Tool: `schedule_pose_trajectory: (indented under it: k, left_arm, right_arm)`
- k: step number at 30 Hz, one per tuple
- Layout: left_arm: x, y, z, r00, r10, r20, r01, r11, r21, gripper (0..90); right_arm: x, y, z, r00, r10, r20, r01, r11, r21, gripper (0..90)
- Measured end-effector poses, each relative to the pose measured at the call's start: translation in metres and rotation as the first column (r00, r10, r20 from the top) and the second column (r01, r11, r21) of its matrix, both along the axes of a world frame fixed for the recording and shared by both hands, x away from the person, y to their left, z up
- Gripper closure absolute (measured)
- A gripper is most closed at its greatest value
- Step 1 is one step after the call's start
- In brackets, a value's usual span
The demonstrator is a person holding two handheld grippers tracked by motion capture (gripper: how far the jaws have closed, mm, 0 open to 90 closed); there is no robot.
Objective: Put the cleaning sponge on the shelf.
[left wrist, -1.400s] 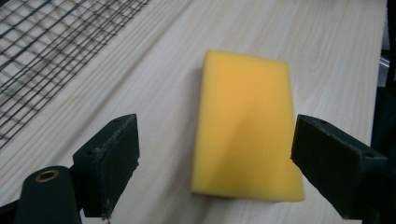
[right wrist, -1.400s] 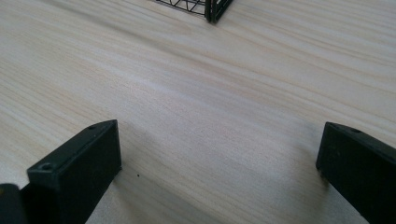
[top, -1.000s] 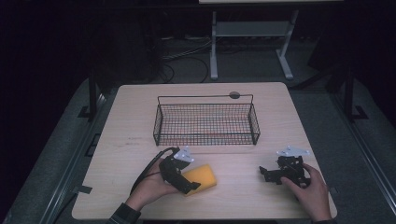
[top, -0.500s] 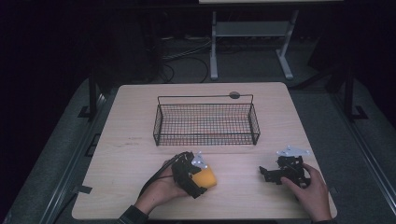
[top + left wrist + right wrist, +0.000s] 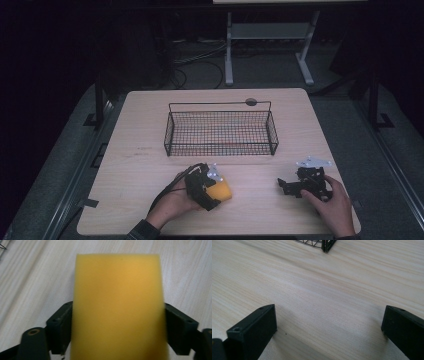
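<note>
A yellow sponge (image 5: 222, 189) is held just above the wooden table (image 5: 145, 165) near its front edge, left of centre. My left gripper (image 5: 215, 196) is shut on it, a hand wrapped around the gripper's body. In the left gripper view the sponge (image 5: 117, 285) stands between the jaws, and both black fingers (image 5: 60, 327) press on its sides. My right gripper (image 5: 286, 186) rests at the front right, held by the other hand and pointing left. In the right gripper view the right gripper (image 5: 329, 327) is wide open over bare wood.
A black wire basket (image 5: 220, 145) stands across the middle of the table, beyond both grippers; its near corner (image 5: 324, 245) shows at the top of the right gripper view. A small dark round disc (image 5: 251, 102) lies behind the basket. The floor beyond is dark, with cables and a white stand.
My left gripper moved right onto the sponge, which lay flat on the table, and shut on it; the sponge now stands turned in the jaws. The right gripper has not moved.
</note>
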State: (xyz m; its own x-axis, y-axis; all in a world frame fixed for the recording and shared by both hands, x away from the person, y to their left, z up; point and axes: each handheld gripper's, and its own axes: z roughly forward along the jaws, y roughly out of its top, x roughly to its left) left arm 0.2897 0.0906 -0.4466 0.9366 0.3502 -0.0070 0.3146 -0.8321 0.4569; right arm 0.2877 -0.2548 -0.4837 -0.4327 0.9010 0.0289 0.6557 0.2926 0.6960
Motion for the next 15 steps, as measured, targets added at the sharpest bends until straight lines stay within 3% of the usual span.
schedule_pose_trajectory:
  k: [15]
  left_arm:
    - [0.0045, 0.0095, 0.0104, 0.9998, 0.01, -0.016, -0.011, 0.9997, -0.022, 22.3]
  right_arm:
    - [0.0, 0.0, 0.0, 1.0, 0.0, 0.0, 0.0, 1.0, 0.0, 0.0]
